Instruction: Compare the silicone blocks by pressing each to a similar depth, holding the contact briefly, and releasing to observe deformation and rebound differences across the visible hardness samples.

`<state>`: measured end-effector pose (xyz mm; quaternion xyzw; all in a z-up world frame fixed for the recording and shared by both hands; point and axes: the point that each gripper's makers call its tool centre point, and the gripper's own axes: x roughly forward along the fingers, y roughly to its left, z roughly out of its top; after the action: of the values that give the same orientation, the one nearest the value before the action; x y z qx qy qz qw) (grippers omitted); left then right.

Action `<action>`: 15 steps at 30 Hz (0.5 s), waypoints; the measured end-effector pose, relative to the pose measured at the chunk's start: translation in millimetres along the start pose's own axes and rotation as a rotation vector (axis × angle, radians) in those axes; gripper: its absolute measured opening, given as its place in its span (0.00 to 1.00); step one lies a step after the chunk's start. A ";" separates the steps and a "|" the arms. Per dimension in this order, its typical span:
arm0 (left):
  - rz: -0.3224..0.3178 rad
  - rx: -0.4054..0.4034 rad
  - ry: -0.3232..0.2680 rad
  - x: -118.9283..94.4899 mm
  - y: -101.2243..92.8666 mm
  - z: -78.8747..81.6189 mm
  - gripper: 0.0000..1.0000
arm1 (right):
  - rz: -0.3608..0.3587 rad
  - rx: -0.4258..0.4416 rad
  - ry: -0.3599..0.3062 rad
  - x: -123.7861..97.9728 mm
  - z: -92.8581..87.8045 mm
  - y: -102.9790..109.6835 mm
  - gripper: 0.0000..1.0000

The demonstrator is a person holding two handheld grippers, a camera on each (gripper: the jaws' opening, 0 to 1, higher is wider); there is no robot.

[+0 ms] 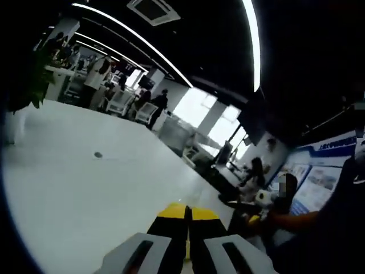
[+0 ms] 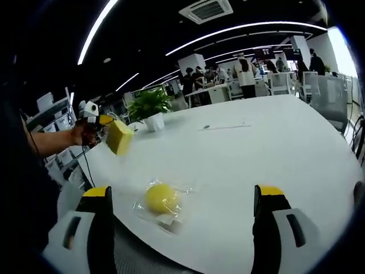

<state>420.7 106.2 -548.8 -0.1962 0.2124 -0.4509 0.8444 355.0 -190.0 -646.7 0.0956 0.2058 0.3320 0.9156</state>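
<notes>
From the left gripper view I see my left tool (image 1: 186, 220) with its yellow-tipped jaws pressed together, no gap between them; I cannot make out anything gripped there from this view. In the right gripper view the same left tool (image 2: 101, 121) comes in from the left, held up above the tabletop's (image 2: 274, 154) left edge, and a yellow block (image 2: 120, 137) sits at its tip, so it appears clamped on that block. The block's far face is hidden and the picture is blurred there, so I cannot tell how deeply it is squeezed.

My right tool (image 2: 181, 197) has its jaws spread wide, holding nothing. Between them, near the tabletop's near edge, lies a round yellow sample (image 2: 159, 198) inside a clear wrapper (image 2: 166, 208); the wrapper's outline is faint and hard to trace. The lifted block is well apart from it, up and toward the left edge.

A potted plant (image 2: 149, 108) stands near the tabletop's far left edge, just beyond the lifted block. A small dark spot (image 1: 98, 154) marks the white tabletop (image 1: 85, 188) in the left gripper view. The tabletop's right half and far end lie open and bare. People (image 2: 245, 71) and chairs beyond the far edge are too small to read.
</notes>
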 end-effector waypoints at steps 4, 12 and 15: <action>-0.041 0.035 -0.043 -1.8 -22.2 23.4 0.00 | 0.007 -0.006 -0.045 -1.0 22.1 -0.2 0.96; -0.114 0.077 -0.078 -4.3 -48.5 54.0 0.00 | 0.060 -0.089 -0.078 1.9 63.7 13.2 0.96; -0.137 0.093 -0.080 -4.4 -57.4 61.3 0.00 | 0.089 -0.111 -0.105 2.6 81.5 21.7 0.96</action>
<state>412.3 88.9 -466.9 -0.1888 0.1433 -0.5089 0.8276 380.4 -175.0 -567.6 0.0712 0.1345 0.3779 0.9133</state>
